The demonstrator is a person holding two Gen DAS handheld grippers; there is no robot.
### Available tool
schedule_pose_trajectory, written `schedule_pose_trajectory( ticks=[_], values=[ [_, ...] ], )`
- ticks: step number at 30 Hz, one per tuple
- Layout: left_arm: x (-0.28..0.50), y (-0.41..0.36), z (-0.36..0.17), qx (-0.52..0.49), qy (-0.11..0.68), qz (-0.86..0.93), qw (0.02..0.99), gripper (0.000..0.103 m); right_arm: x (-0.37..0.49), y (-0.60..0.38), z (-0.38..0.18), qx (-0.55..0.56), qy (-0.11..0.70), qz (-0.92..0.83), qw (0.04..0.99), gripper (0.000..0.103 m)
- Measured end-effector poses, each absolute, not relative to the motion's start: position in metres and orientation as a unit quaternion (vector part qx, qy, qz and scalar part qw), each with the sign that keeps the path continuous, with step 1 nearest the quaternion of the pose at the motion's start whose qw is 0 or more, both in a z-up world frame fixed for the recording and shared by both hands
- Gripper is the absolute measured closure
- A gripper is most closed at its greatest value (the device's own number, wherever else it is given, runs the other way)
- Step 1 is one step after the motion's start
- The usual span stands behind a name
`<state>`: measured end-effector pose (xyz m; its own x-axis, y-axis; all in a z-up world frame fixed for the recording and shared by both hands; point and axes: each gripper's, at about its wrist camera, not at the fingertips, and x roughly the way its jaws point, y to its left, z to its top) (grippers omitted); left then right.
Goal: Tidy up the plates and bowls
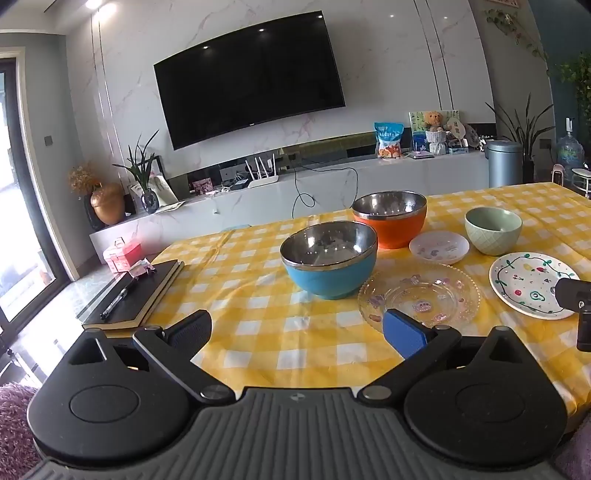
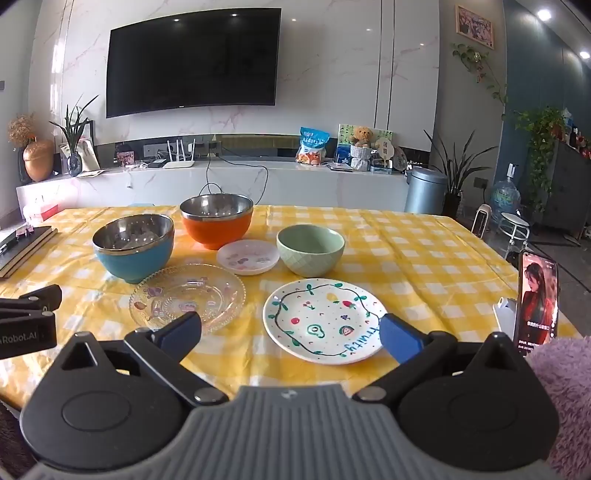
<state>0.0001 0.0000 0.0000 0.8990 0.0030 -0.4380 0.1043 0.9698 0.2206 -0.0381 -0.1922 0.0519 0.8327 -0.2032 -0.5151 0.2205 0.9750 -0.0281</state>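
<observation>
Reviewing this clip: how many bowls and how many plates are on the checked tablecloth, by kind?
Bowls: 3, namely blue bowl, orange bowl, green bowl
Plates: 3, namely clear glass plate, small pink plate, painted fruit plate
Total: 6

Daylight floods in from the tall glass door (image 1: pixel 22 192) far left of the left gripper, overexposing it. Recessed ceiling spotlights (image 2: pixel 545 14) glare and mirror as dots on the black wall-mounted television screen (image 1: pixel 251 77). The steel-lined blue bowl (image 1: pixel 328 258) casts a soft shadow on the yellow checked tablecloth (image 1: pixel 258 288). Focus is sharp; fisheye bends the edges and darkens the corners.
</observation>
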Motion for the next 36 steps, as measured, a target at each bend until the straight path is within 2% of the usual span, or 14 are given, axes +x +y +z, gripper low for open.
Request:
schedule_pose_trajectory(
  ticks=[36],
  values=[
    [0.001,-0.002,-0.007,0.135,0.241,-0.027,0.961,0.000,-0.034,-0.194,0.051,0.035,0.276,-0.088,0.956,0.002]
  ],
)
